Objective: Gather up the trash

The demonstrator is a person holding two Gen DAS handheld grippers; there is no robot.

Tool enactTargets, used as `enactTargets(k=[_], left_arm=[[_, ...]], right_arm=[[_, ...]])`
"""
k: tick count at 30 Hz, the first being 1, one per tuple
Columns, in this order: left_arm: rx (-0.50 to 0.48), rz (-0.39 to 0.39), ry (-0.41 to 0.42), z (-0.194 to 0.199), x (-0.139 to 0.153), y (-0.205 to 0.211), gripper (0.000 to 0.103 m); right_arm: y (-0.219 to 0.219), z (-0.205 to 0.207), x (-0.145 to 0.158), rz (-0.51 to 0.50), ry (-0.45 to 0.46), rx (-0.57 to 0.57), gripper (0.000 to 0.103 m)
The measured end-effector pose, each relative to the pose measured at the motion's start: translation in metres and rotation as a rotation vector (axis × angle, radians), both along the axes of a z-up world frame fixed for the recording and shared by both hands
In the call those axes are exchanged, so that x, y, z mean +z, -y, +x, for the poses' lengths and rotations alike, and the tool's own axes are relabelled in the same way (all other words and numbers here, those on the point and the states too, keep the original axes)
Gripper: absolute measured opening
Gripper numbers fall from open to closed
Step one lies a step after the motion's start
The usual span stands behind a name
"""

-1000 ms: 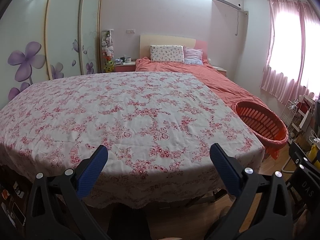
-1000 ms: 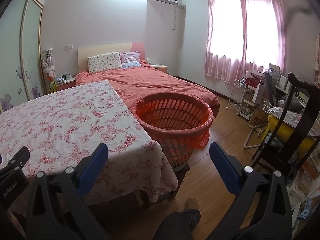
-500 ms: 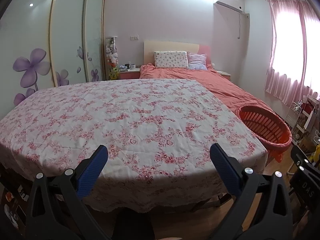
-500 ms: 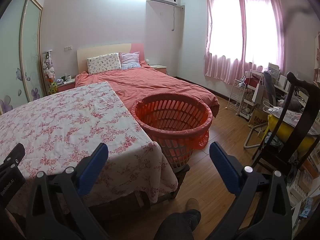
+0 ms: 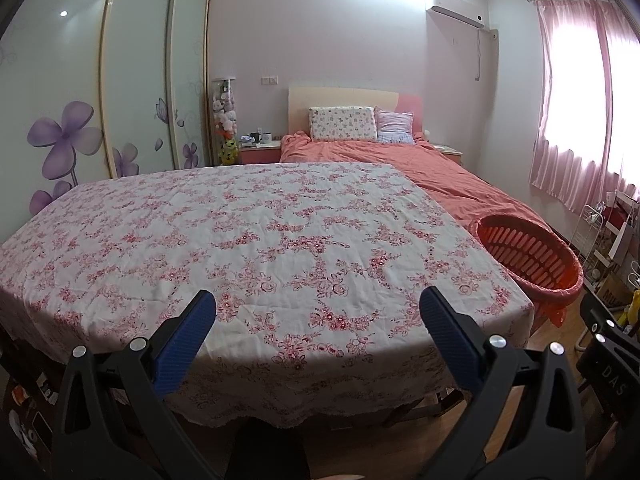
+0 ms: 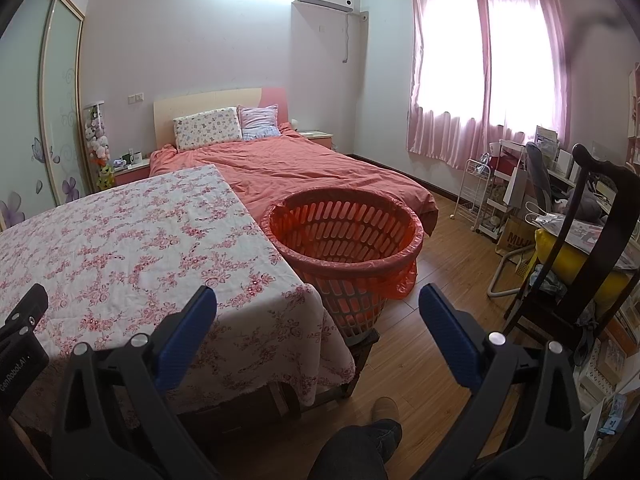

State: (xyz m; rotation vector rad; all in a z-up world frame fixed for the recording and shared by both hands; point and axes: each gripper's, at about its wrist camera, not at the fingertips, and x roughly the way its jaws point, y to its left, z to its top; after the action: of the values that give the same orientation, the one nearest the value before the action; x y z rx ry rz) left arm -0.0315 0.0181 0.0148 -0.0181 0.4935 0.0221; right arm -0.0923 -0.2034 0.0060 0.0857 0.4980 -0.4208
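A red slotted basket lined with a red bag (image 6: 346, 240) stands on a low stool at the right end of the table; it also shows in the left wrist view (image 5: 528, 256). The table carries a floral cloth (image 5: 256, 240), also seen in the right wrist view (image 6: 120, 248); no loose trash shows on it. My left gripper (image 5: 318, 316) is open and empty, held before the table's near edge. My right gripper (image 6: 318, 314) is open and empty, held above the table's right corner, short of the basket.
A bed with an orange cover (image 6: 304, 168) lies behind the table and basket. A dark wooden chair (image 6: 592, 248) with a yellow cushion stands at the right. A white wire rack (image 6: 480, 196) and a cluttered desk are under the window. Wardrobe doors (image 5: 132, 80) line the left wall.
The left wrist camera has tilted upward and back a little, so the table sits lower in view. The right wrist view has hardly shifted. Both grippers stay open.
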Motion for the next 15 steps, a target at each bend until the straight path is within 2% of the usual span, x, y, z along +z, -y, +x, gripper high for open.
enactTargets(k=[15], left_arm=[[-0.001,-0.004,0.005,-0.0009,0.0014,0.0002,0.1]], right_arm=[[0.0001,-0.0007,0.0007,0.0,0.001,-0.001,0.099]])
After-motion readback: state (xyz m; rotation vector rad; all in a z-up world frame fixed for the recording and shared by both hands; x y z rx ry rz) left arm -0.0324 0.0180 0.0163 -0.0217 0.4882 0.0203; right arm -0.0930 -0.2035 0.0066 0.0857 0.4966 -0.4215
